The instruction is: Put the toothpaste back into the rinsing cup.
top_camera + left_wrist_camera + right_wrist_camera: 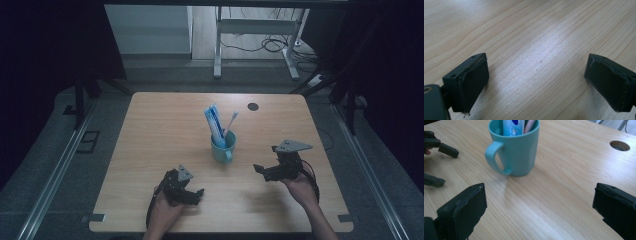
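Apparently idle: both grippers, left (pixel 196 192) and right (pixel 260 170), gape empty flanking the teal mug (pixel 223 146) holding toothpaste (pixel 214 123) and toothbrush (pixel 231 121); a reach comes next.

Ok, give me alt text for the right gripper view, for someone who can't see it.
A teal mug holding a toothpaste tube and a pink toothbrush stands on a wooden table, beyond the open right gripper. The left gripper shows at the left edge.

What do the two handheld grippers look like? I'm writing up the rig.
Both the left gripper and the right gripper are black, each topped by a grey three-cornered plate and trailing a black cable. Their fingers are blocky, with flat dark pads. No sleeves are visible.
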Tool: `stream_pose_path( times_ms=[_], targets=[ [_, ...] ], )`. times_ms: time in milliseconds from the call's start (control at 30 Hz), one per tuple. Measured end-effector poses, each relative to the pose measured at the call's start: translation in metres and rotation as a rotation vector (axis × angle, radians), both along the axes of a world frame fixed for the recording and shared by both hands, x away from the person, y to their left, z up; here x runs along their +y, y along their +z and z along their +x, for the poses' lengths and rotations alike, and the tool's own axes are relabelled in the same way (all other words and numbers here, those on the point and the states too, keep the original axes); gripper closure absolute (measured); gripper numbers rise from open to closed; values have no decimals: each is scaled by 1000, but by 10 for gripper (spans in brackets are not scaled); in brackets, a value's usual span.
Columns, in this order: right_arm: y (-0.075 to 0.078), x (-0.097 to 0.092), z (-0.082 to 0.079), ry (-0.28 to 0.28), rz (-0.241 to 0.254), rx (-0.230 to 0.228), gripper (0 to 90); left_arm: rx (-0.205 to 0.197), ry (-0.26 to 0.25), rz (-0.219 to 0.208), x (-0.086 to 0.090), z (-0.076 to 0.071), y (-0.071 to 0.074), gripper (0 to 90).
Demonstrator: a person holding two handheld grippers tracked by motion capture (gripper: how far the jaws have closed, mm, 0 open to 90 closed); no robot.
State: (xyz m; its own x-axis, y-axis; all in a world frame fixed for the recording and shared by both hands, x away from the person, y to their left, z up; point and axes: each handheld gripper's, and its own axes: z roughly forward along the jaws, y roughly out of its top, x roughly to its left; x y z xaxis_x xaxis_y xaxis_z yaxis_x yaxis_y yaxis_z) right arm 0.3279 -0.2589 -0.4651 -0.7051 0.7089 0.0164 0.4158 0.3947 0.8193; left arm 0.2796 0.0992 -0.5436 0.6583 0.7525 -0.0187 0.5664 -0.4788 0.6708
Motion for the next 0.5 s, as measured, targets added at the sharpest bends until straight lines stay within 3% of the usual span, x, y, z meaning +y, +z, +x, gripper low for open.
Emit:
stream_pose_path(
  times_ms=[500],
  targets=[
    [-15, -29, -17, -50, -19, 14, 0, 1, 3, -2, 0, 0, 0, 57]
  ],
)
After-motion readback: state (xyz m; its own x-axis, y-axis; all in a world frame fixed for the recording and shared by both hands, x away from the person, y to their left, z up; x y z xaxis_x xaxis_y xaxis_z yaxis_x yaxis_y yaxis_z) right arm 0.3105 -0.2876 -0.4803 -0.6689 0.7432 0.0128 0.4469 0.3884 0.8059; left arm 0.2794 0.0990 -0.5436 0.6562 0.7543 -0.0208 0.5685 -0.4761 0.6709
